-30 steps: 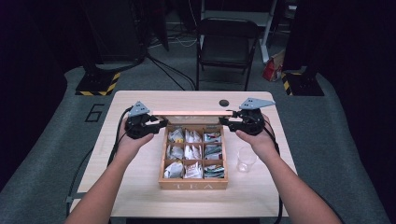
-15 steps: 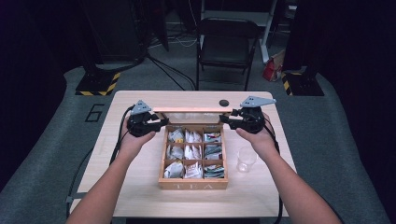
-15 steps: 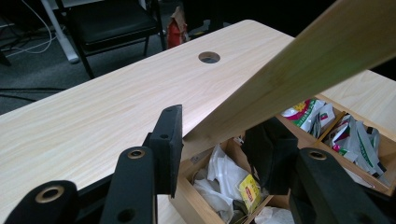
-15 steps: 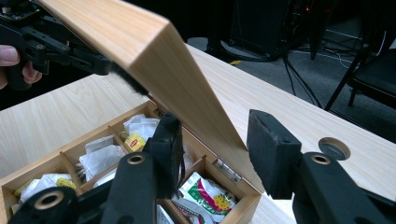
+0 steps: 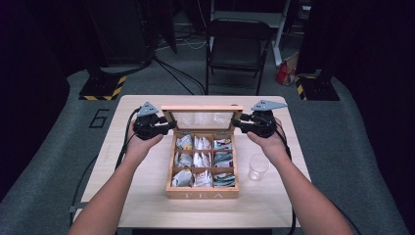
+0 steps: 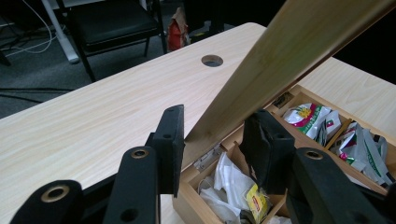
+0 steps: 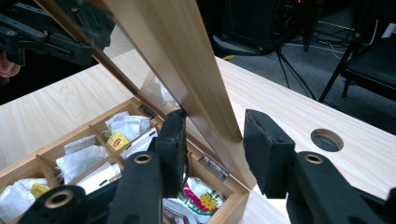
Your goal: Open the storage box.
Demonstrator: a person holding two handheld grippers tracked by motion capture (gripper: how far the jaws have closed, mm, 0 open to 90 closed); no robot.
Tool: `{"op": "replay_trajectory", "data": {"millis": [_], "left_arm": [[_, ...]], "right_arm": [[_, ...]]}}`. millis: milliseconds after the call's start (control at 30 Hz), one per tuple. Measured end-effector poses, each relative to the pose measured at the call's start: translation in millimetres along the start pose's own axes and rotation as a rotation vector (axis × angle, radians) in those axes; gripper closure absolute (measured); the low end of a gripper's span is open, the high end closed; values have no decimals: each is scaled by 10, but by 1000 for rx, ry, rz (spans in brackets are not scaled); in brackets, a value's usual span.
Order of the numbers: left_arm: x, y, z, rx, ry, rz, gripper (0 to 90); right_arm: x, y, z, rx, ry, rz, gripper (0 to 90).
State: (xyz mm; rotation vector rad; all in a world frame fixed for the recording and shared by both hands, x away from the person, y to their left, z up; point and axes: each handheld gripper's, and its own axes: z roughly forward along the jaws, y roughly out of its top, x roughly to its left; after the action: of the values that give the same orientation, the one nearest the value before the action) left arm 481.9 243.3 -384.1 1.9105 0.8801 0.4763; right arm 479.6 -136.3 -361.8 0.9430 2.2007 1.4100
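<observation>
A wooden tea box (image 5: 202, 193) stands mid-table, its compartments full of tea bags (image 5: 201, 161). Its glass-paned lid (image 5: 200, 108) is raised on the back hinges. My left gripper (image 5: 169, 126) is shut on the lid's left frame edge and my right gripper (image 5: 236, 122) on its right edge. In the left gripper view the wooden lid frame (image 6: 289, 42) runs between the pads of the left gripper (image 6: 217, 114). In the right gripper view the lid (image 7: 163, 37) sits between the pads of the right gripper (image 7: 212, 116). Both pairs of jaws have just been closing on it.
A clear plastic cup (image 5: 258, 167) stands on the light wood table (image 5: 137, 196), right of the box and under my right forearm. A round cable hole (image 6: 212, 60) lies behind the box. A black chair (image 5: 237, 44) stands beyond the far edge.
The lid's top edge has climbed in the high view and its glass pane now faces the camera more. Both grippers shifted slightly with it.
</observation>
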Motion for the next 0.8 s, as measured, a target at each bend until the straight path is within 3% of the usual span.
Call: {"op": "replay_trajectory", "data": {"millis": [600, 800], "left_arm": [[71, 49, 78, 19, 1, -13, 602], [95, 69, 104, 18, 8, -23, 614]], "right_arm": [[-110, -93, 164, 23, -25, -7, 608], [-147, -87, 209, 26, -14, 28, 618]]}}
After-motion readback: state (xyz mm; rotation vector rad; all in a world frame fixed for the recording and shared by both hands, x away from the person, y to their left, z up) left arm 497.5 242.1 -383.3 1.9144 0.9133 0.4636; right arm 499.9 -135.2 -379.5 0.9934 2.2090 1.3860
